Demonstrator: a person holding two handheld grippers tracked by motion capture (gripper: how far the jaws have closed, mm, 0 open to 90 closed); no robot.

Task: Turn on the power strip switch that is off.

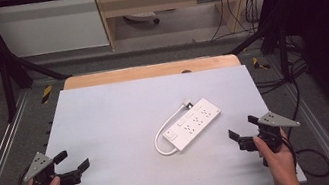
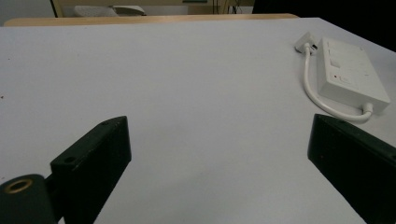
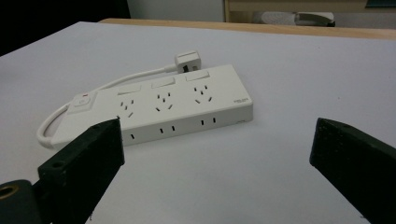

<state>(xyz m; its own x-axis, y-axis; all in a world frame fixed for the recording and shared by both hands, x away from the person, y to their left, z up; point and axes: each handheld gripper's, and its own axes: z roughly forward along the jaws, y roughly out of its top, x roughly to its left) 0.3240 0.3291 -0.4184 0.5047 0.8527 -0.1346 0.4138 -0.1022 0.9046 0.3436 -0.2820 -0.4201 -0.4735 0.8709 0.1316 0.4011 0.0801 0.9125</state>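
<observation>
White plastic, the power strip [image 1: 193, 124] lies flat on the pale grey tabletop [image 1: 107, 127], right of the middle and set at a slant, its far end angled away toward the right. I count 3 socket groups along its top and a switch with a small red mark at its near-left end. Its white cord [image 1: 164, 135] loops out from that switch end, curves round the left side and runs back along the far edge to the plug [image 1: 187, 102], which rests on the tabletop just beside the strip's far side. My left tool [image 1: 72, 166] sits at the near-left part of the tabletop, well apart from the strip, with bare surface between them; its jaws stand wide and hold nothing. In the left gripper view the strip [image 2: 349, 74] shows off to the upper right, beyond and above the right-hand jaw, with the cord [image 2: 322, 105] bending toward that jaw. My right tool [image 1: 243, 135] is at the near-right, near the strip but not touching it, to the right of its long near side. Its jaws are also spread wide and empty. In the right gripper view the strip [image 3: 182, 105] lies ahead and to the left, its switch end rising just behind the left-hand jaw, while the right-hand jaw stands over bare tabletop.
</observation>
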